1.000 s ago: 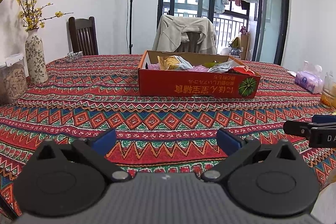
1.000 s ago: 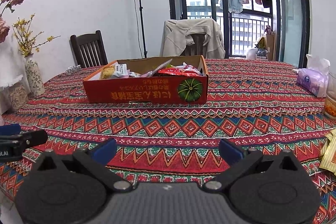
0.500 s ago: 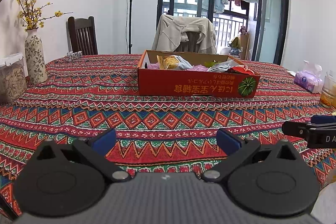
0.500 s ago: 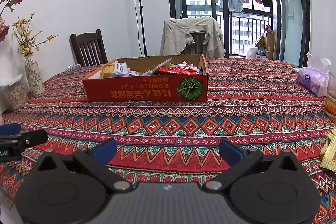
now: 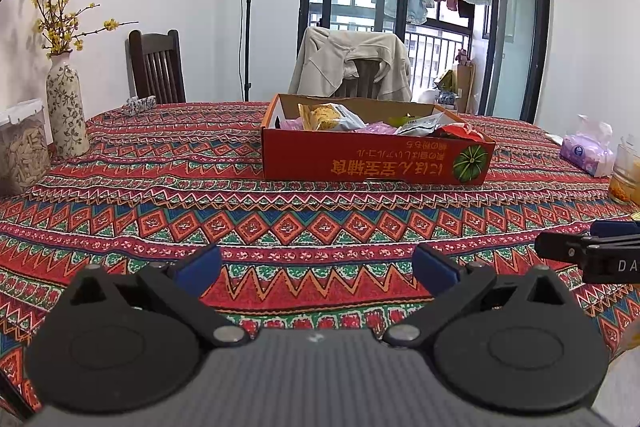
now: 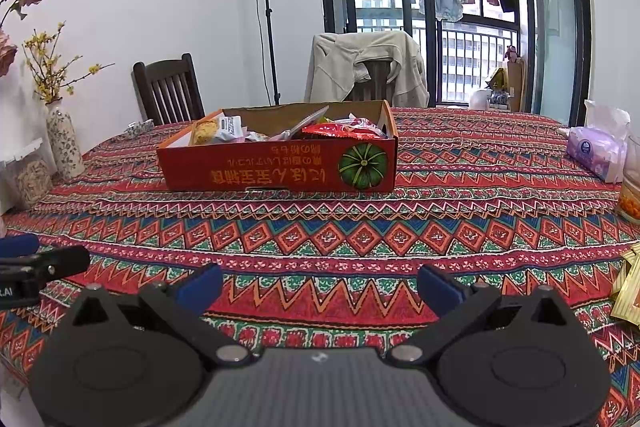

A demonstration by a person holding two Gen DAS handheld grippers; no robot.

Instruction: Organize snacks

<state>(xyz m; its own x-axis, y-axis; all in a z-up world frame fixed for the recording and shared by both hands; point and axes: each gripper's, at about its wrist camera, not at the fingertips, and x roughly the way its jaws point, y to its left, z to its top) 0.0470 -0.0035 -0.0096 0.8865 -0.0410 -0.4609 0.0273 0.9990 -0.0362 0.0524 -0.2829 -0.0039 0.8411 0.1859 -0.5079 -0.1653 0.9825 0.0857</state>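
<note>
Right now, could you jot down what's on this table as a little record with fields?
surface: table under a patterned cloth
centre: red box holding snack packets
loose snacks: yellow packets at the right edge
left side: vase, clear tub
right side: tissue pack, glass jar
left gripper: jaws open, empty
right gripper: jaws open, empty

Left gripper (image 5: 316,269), right gripper (image 6: 319,287): black linkages, round discs, silver pivot screws, blue pads (image 5: 199,269), ribbed grey body.
</note>
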